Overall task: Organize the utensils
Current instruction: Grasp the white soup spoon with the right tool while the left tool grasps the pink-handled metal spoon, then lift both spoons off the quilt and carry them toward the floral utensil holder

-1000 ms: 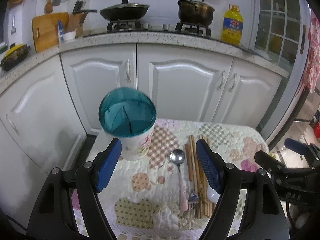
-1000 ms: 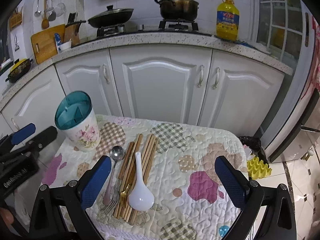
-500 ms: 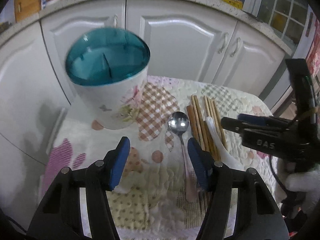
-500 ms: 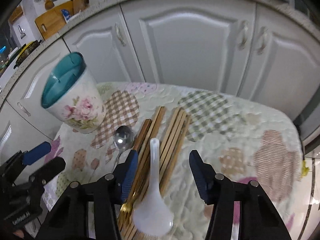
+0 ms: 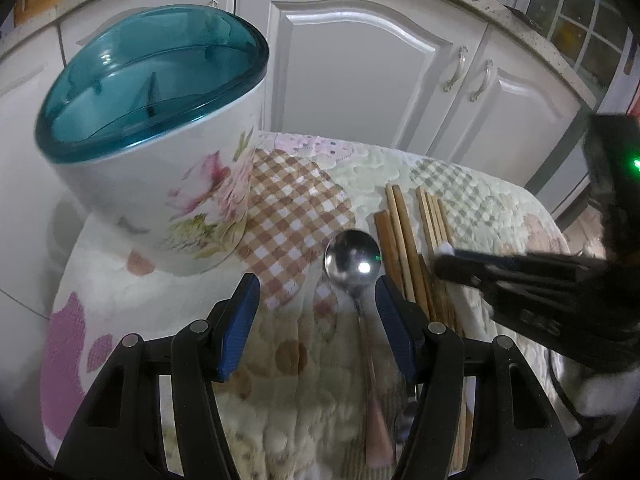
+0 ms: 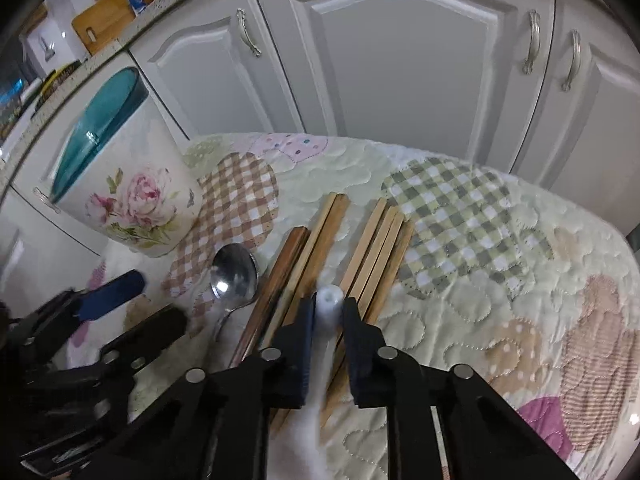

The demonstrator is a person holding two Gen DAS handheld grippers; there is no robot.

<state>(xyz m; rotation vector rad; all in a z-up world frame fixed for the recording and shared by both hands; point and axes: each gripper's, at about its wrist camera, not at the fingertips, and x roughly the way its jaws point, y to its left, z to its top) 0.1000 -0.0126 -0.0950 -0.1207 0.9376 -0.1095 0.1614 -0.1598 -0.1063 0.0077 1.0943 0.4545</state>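
The left tool (image 5: 316, 312) stands open over the metal spoon (image 5: 354, 260), holding nothing. The right tool (image 6: 329, 312) has just been closing and now pinches the white spoon's handle (image 6: 329, 300), which lies on the chopsticks (image 6: 376, 240). Best to lift it straight up, slowly. The flowery cup (image 6: 128, 200) waits far left of it. A patchwork quilt (image 6: 480, 240) covers the table, with white cupboards (image 6: 400, 60) behind.
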